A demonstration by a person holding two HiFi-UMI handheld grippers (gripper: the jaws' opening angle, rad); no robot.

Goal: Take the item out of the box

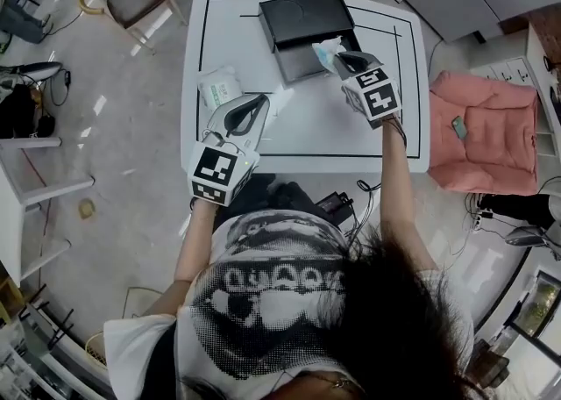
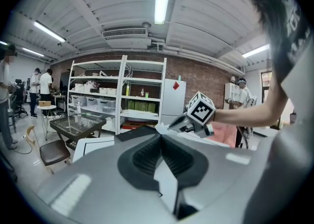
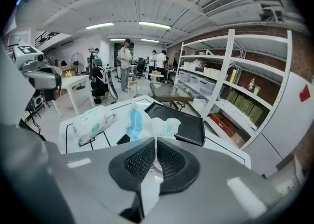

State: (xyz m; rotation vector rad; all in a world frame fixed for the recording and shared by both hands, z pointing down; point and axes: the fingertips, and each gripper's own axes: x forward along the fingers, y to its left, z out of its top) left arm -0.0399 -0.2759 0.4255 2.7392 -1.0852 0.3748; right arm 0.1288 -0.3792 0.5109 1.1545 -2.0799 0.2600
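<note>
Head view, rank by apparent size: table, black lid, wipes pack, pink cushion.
1. table
2. pink cushion
3. black lid
4. wipes pack
No close calls, each looks clearly smaller than the one before.

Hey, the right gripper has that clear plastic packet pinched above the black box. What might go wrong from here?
1. The right gripper seems to pinch only a thin edge of the clear packet, so the packet may slip free and fall back into the black box.
2. The packet is floppy and sits close to the lid, so it might snag there when it is pulled away.
</note>
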